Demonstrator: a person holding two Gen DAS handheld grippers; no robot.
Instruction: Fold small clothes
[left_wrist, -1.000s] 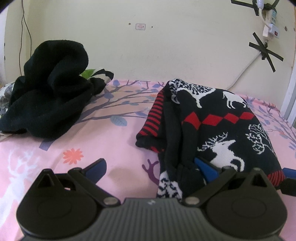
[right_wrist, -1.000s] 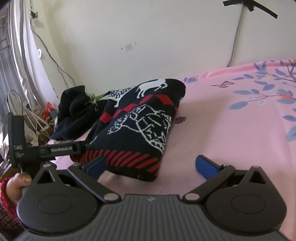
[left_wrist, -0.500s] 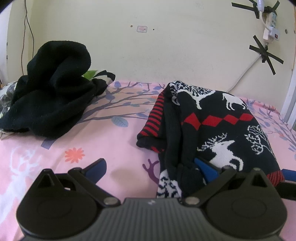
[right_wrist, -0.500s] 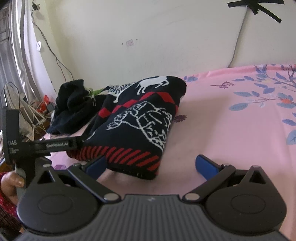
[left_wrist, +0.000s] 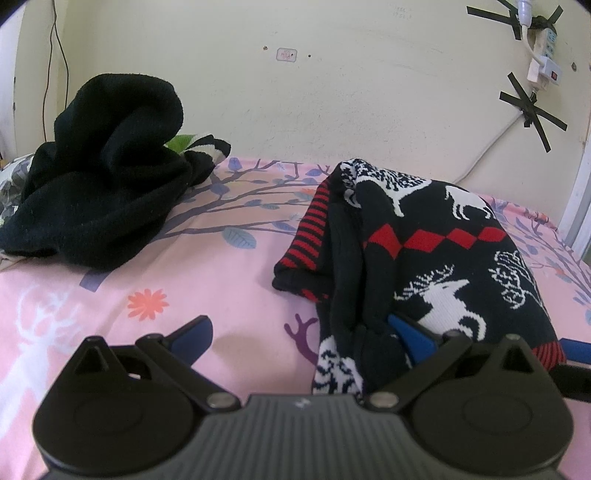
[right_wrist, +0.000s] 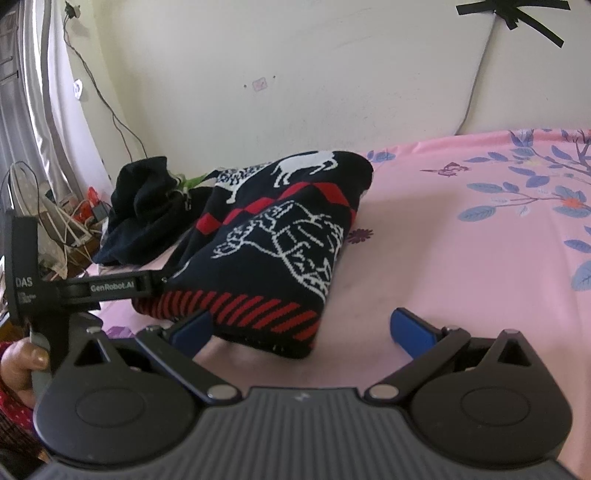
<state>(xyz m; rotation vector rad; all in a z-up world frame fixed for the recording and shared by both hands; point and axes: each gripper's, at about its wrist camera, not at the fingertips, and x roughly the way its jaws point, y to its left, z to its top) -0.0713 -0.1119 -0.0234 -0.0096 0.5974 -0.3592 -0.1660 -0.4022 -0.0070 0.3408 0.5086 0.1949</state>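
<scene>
Sitting on the pink bed (left_wrist: 207, 280) is the reindeer sweater (left_wrist: 436, 258), already folded into a thick bundle, and I am looking at it from both sides. I am holding my left gripper (left_wrist: 303, 332) wide open at the sweater's near left corner. One blue finger is poking against the knit and the other is over bare sheet, so nothing is being pinched. I am holding my right gripper (right_wrist: 306, 328) wide open too, low at the red striped hem. Its left finger is just beside the hem and its right finger is over the sheet.

I think I am keeping both grippers low and open so I can tidy the bundle or slide it away. The black clothes pile (left_wrist: 96, 177) is waiting by the wall, well apart, probably next for folding.
</scene>
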